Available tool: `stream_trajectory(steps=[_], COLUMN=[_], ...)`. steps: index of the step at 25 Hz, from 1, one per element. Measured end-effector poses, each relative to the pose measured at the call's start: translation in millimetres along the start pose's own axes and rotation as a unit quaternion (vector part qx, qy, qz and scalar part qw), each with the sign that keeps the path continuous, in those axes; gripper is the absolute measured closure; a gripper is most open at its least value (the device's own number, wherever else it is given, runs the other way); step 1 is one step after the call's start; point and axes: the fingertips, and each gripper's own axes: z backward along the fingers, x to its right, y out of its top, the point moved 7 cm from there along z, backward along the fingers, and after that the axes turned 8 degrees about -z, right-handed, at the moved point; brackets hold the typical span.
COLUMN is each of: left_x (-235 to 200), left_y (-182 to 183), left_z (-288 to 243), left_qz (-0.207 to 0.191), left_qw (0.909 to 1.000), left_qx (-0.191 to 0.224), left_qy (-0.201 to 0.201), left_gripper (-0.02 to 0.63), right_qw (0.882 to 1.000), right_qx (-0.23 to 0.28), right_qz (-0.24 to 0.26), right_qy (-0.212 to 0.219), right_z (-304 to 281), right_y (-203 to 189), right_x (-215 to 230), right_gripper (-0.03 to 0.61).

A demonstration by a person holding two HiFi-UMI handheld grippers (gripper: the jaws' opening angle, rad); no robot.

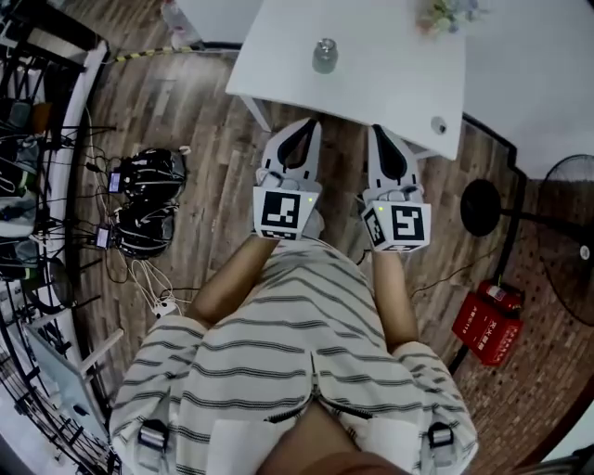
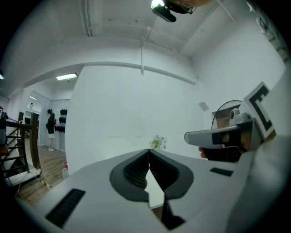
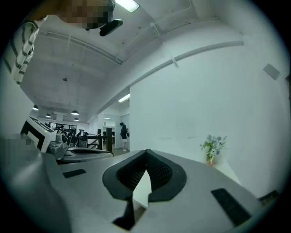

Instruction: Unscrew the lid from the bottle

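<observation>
Wood-plank floor lies below a white bench (image 1: 390, 83), seen steeply from above. On the bench's left part the grey bottle (image 1: 325, 56) stands upright, beyond both tools and touched by neither. The left tool (image 1: 311, 122) and the right tool (image 1: 377, 132) are held side by side, level, by the bench's near edge, each with its jaws pressed together on nothing. A small vase of flowers (image 1: 445, 14) sits at the bench's far right. On the floor to the right stands a red fire-extinguisher box (image 1: 486, 325).
</observation>
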Motion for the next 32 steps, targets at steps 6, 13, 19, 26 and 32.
stream_trajectory(steps=[6, 13, 19, 26, 32], left_x=[-30.3, -40.4, -44.6, -47.3, -52.7], left_y=[-19.3, -44.7, -57.0, -73.5, -100.5], left_z=[-63.3, -105.6, -128.0, -159.0, -192.5], left_qz=[0.010, 0.010, 0.008, 0.015, 0.020], left_qw=[0.9997, 0.9989, 0.9980, 0.9962, 0.9910], left_qx=[-0.020, -0.045, -0.063, -0.084, -0.125], left_qy=[0.005, -0.004, 0.003, 0.020, 0.043], left_gripper=[0.614, 0.614, 0.612, 0.614, 0.584], right_qw=[1.000, 0.999, 0.998, 0.995, 0.987], right_qx=[-0.025, -0.047, -0.058, -0.077, -0.120], right_qz=[-0.001, -0.002, -0.005, 0.001, -0.004], right_qy=[0.006, 0.014, 0.029, 0.069, 0.107], right_z=[-65.3, -110.7, -132.6, -166.1, -205.4], right_y=[-9.7, -24.6, -31.2, -36.6, -50.8], right_x=[31.7, 51.8, 68.4, 95.5, 122.7], right_gripper=[0.569, 0.569, 0.569, 0.571, 0.558])
